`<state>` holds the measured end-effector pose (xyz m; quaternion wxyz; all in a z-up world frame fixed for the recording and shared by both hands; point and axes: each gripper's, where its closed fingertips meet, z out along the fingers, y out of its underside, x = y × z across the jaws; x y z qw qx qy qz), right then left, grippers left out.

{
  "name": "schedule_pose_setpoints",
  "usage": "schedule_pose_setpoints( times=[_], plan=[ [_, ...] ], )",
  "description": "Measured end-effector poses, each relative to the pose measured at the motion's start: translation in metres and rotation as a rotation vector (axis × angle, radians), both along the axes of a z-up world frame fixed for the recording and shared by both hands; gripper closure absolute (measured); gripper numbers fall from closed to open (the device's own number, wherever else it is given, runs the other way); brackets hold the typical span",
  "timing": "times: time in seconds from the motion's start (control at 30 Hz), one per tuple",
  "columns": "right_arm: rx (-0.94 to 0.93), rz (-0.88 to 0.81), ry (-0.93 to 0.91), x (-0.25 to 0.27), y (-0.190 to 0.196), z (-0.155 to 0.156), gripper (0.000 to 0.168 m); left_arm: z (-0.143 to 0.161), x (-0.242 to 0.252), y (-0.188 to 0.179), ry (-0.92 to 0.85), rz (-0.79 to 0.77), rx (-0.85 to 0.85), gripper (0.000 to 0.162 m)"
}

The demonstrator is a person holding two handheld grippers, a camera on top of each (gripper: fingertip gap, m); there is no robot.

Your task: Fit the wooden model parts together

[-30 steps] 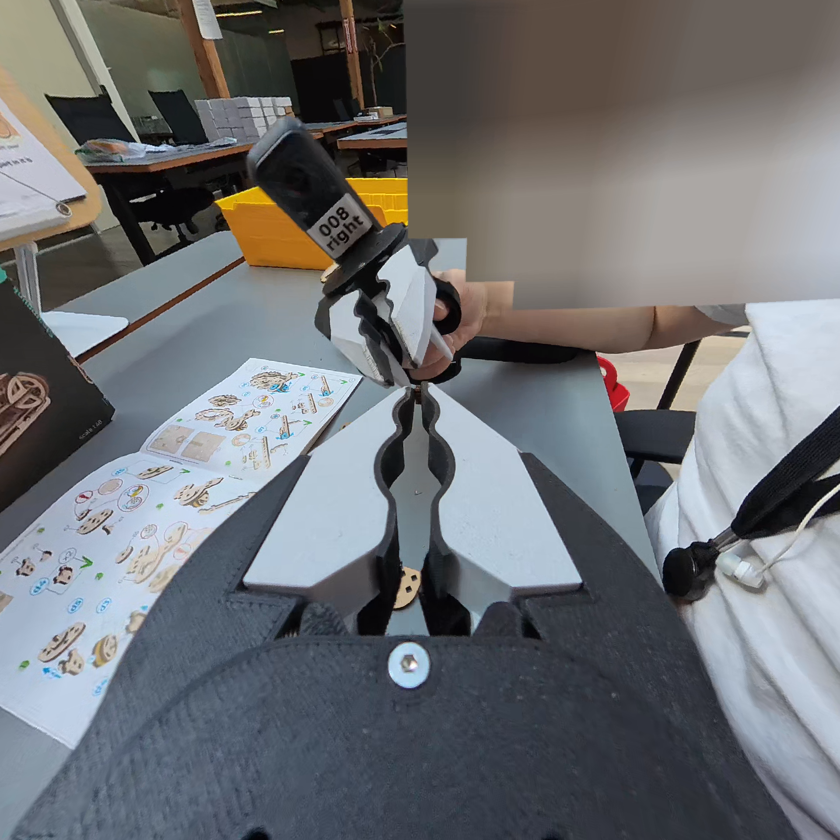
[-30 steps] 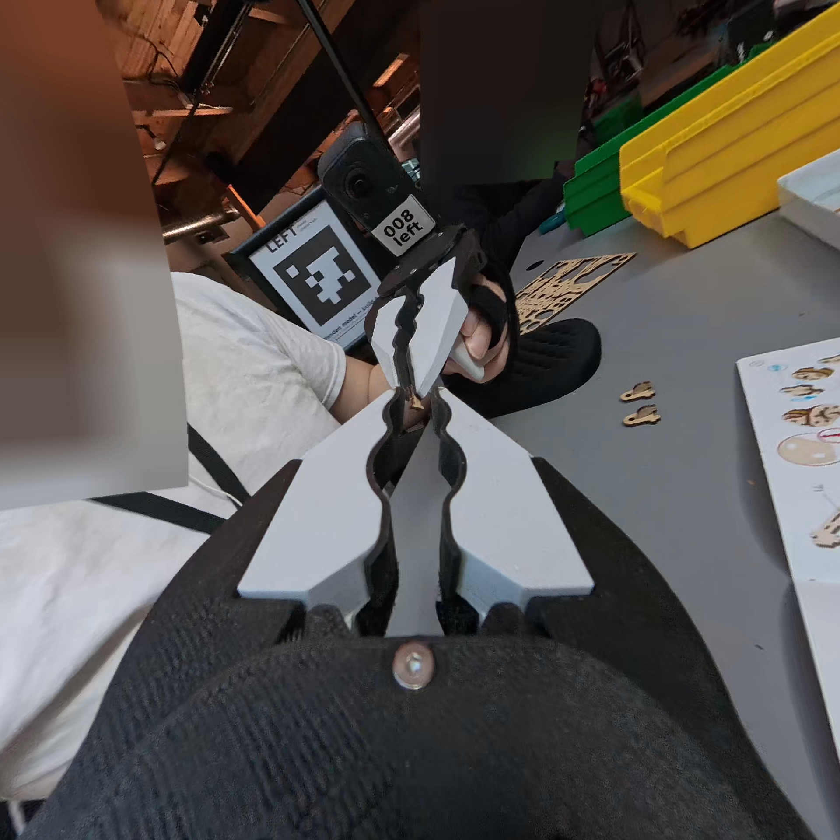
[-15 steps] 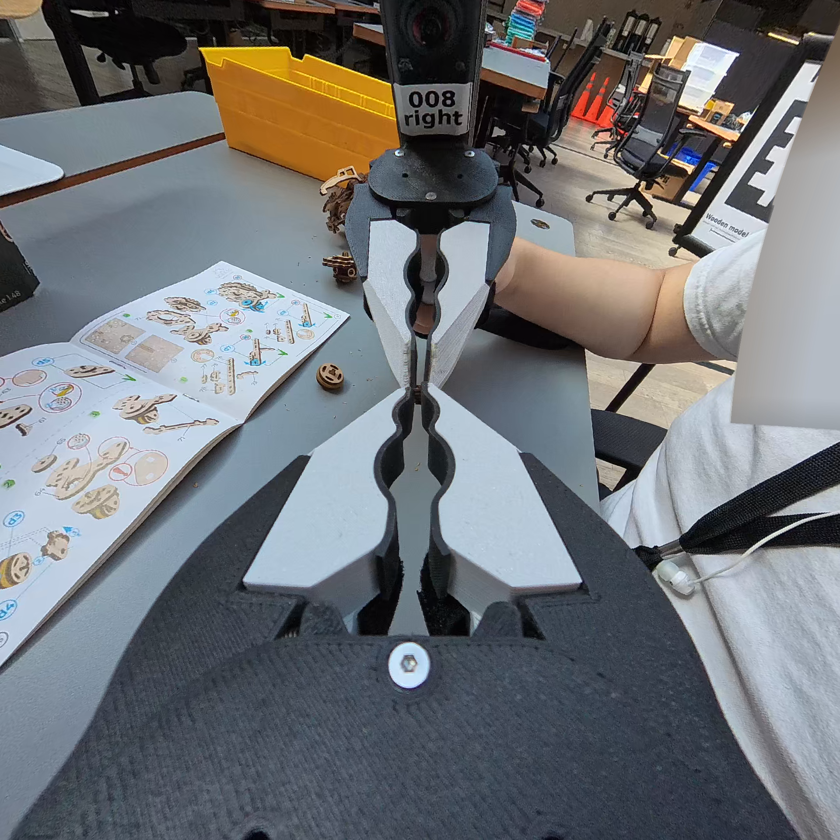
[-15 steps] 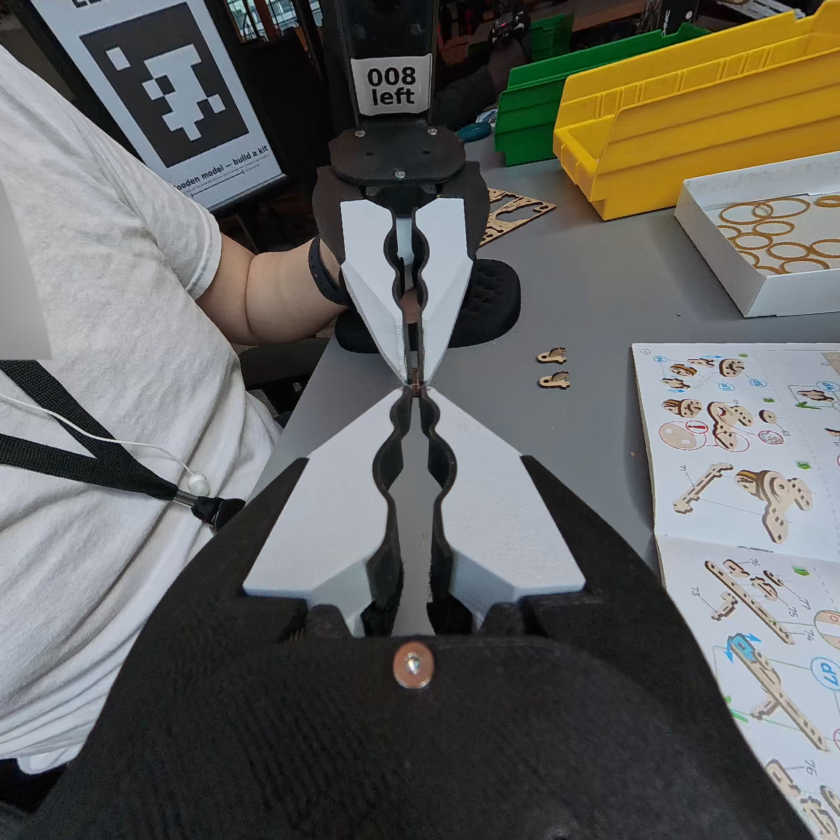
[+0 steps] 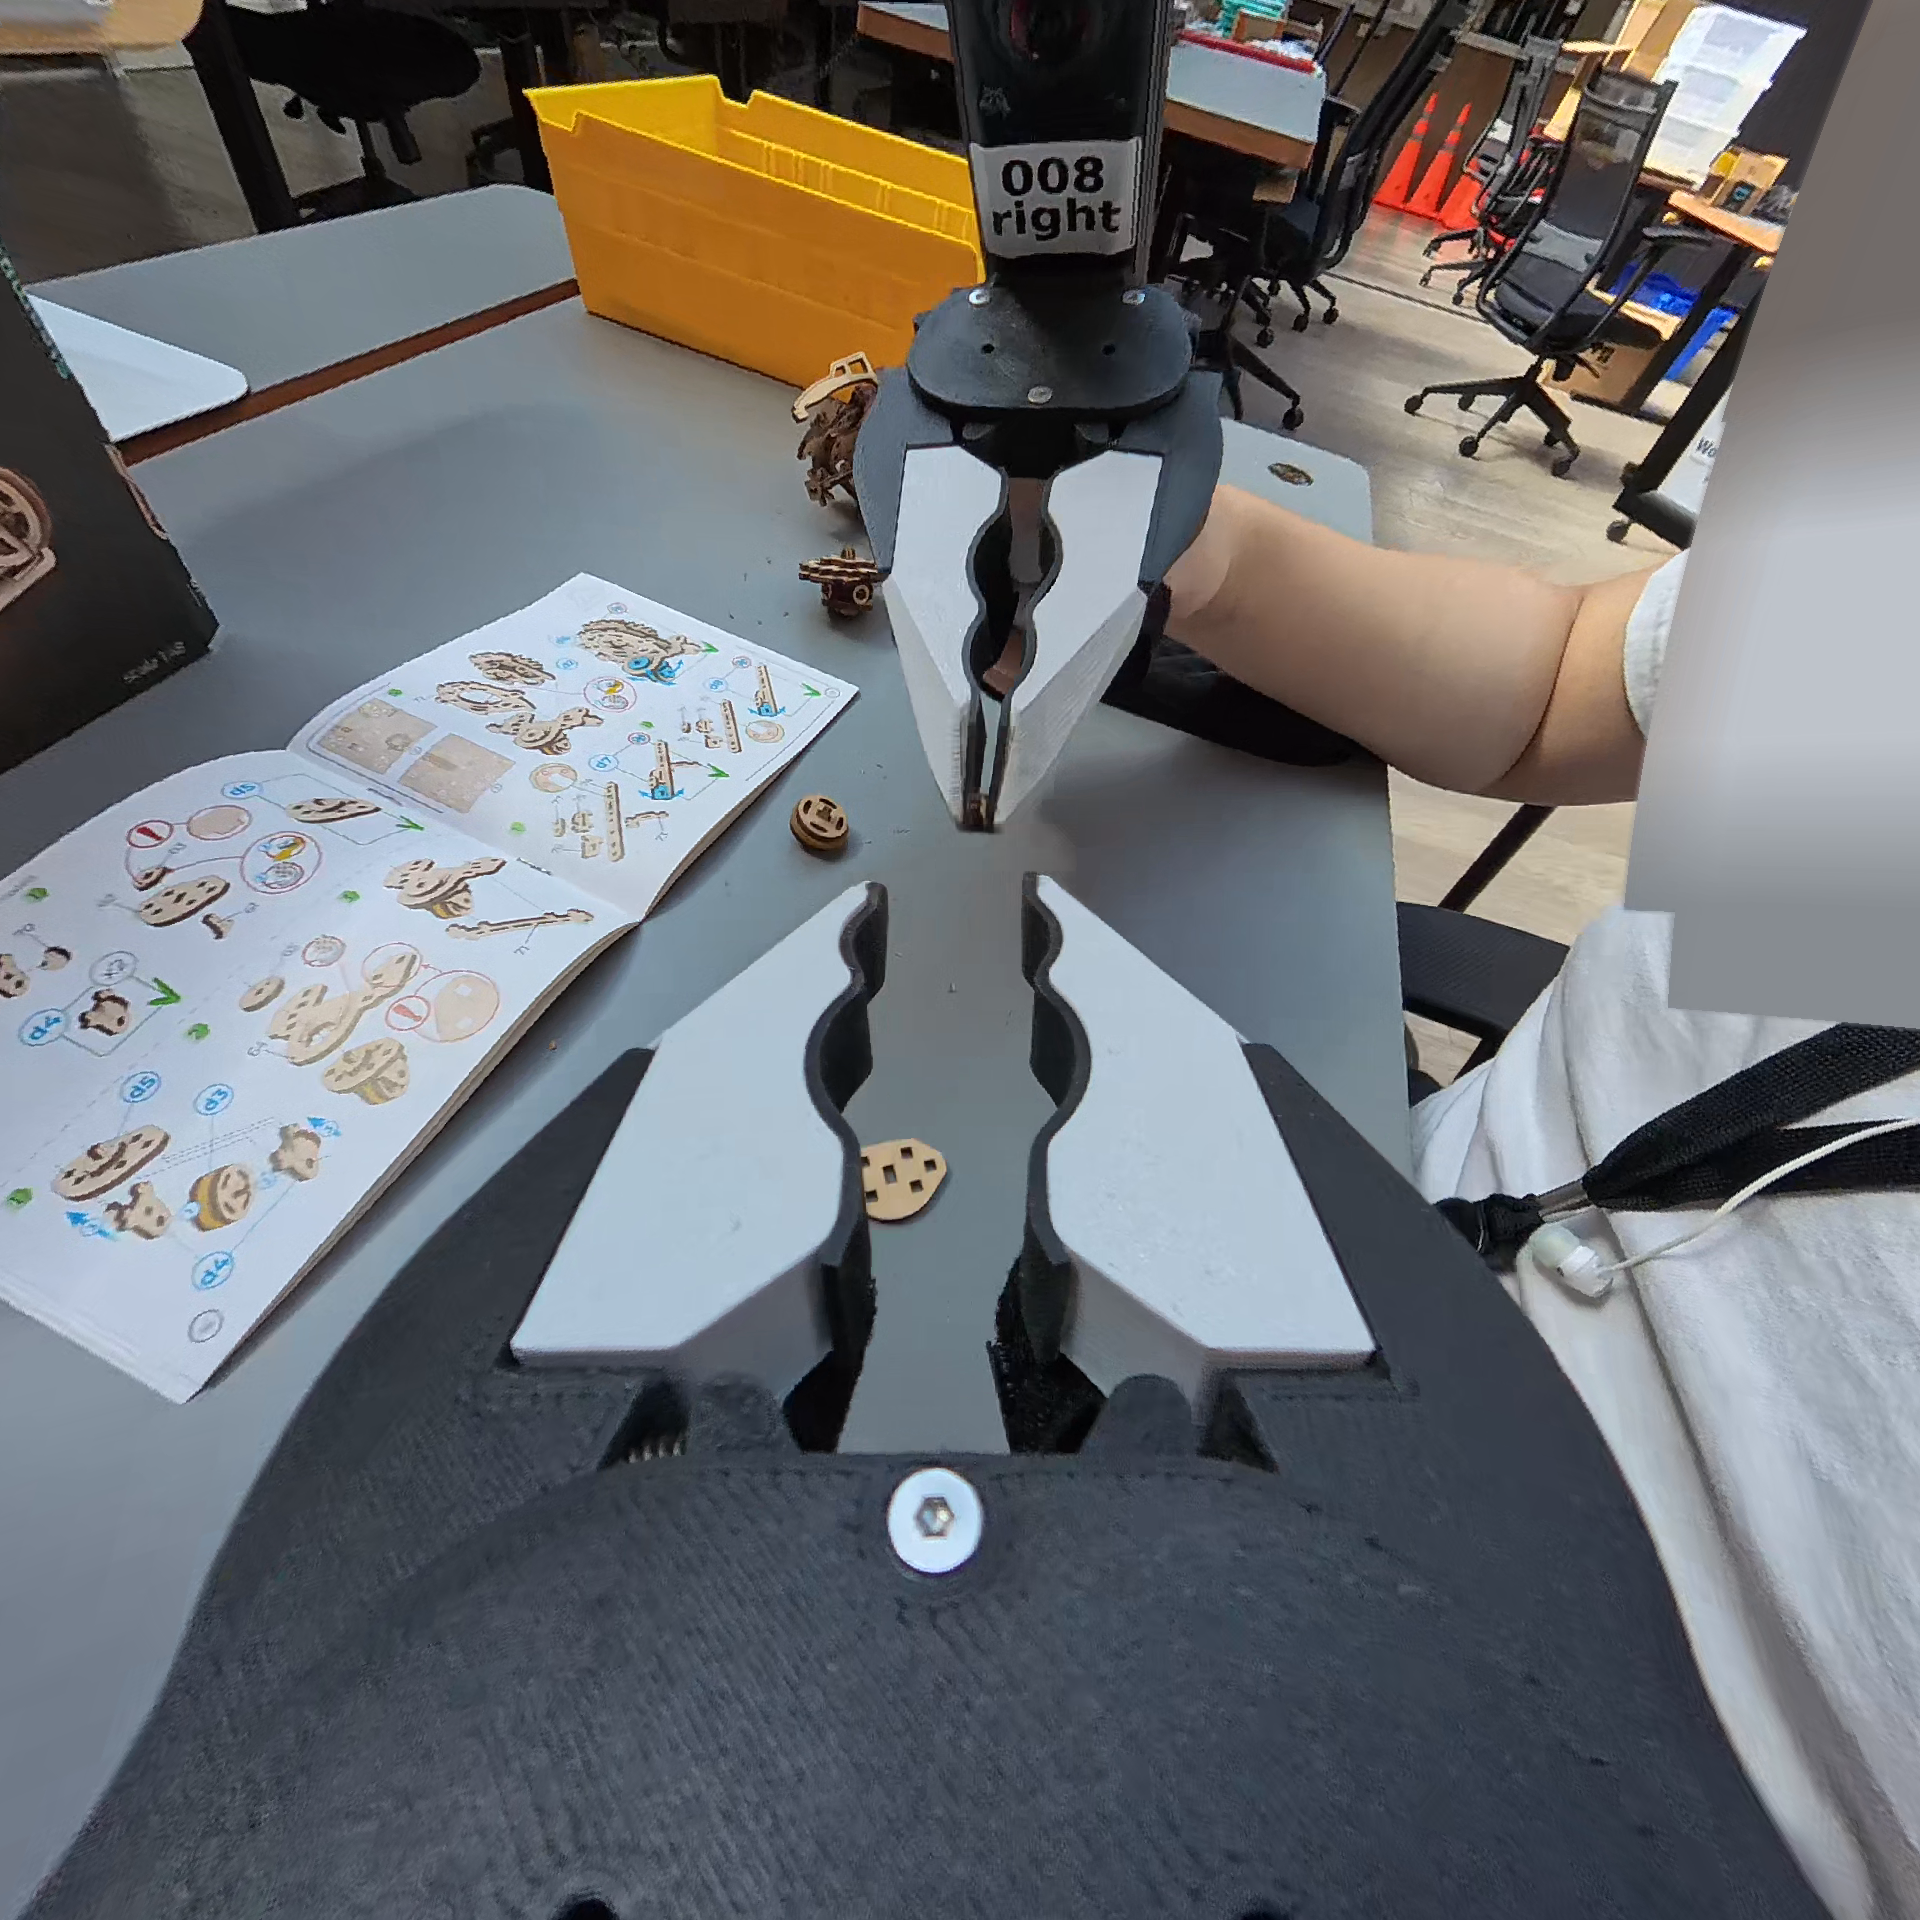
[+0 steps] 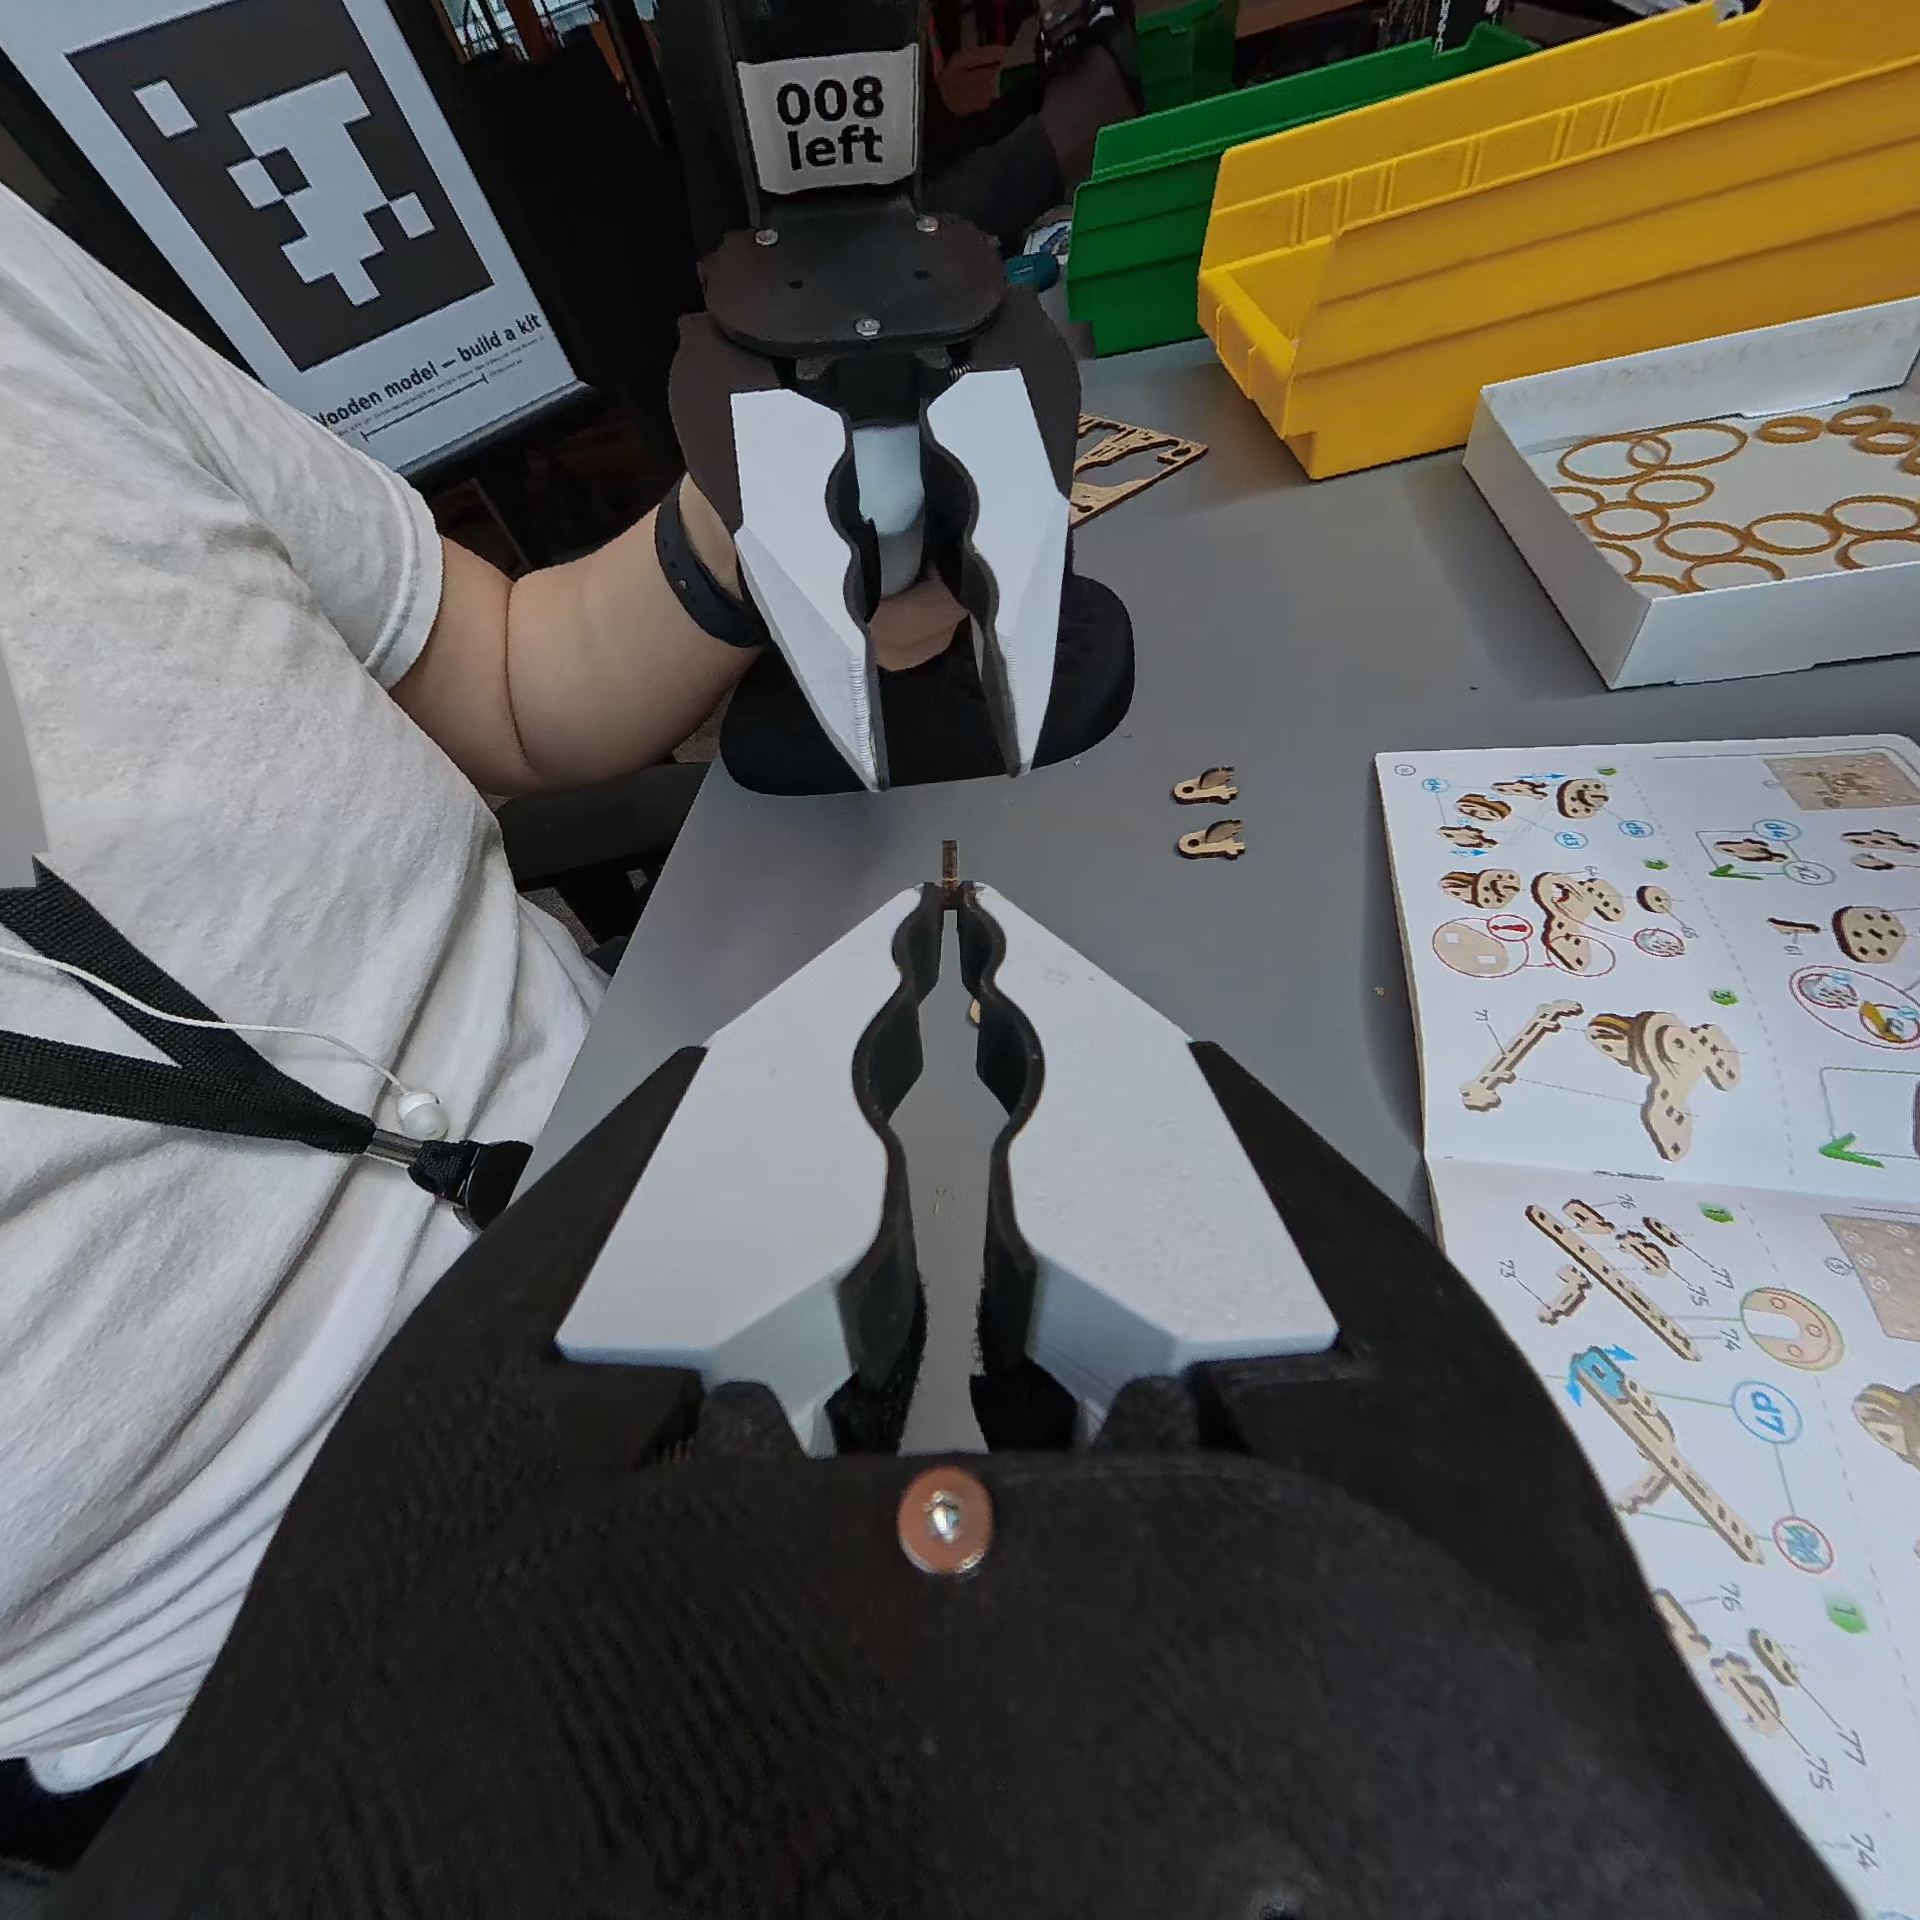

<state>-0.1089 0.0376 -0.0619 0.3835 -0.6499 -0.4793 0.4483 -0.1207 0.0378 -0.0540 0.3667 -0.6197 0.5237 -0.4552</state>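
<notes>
let go and backed off, left gripper (image 5: 951, 904) now gaping, empty. right gripper (image 6: 951, 902) pinching tiny wooden peg (image 6: 949, 868) at tips (light, brittle; grip protruding end).

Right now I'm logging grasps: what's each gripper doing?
Left gripper: open, holding nothing.
Right gripper: shut on a small wooden peg at its tips.

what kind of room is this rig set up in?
Looks like an open-plan office or lab workspace: grey desks, rolling office chairs and orange traffic cones behind. Yellow parts bins and an instruction booklet mark an assembly station.
</notes>
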Motion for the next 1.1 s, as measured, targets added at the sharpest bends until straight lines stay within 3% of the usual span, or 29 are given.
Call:
schedule_pose_setpoints(
  times=[0.23,0.37,0.57,0.73,0.93,1.1],
  plan=[
    [0.005,-0.065,0.032,0.018,0.012,0.011,0.166,-0.058,-0.034,0.003,0.356,-0.123,0.162,0.12],
    [0.01,-0.063,0.019,0.018,0.012,0.008,0.166,-0.072,-0.026,0.002,0.385,-0.202,0.164,0.121],
    [-0.018,-0.063,0.032,0.018,0.013,0.004,0.166,-0.095,-0.024,0.008,0.51,-0.295,0.31,0.118],
    [-0.027,-0.115,0.091,0.021,0.022,0.013,0.166,-0.105,-0.02,0.006,0.53,-0.313,0.302,0.119],
    [-0.091,-0.156,0.184,0.026,0.031,0.022,0.166,-0.105,-0.021,0.0,0.485,-0.317,0.285,0.136],
    [-0.15,-0.15,0.243,0.029,0.033,0.027,0.166,-0.105,-0.021,-0.001,0.48,-0.314,0.311,0.136]
  ],
)
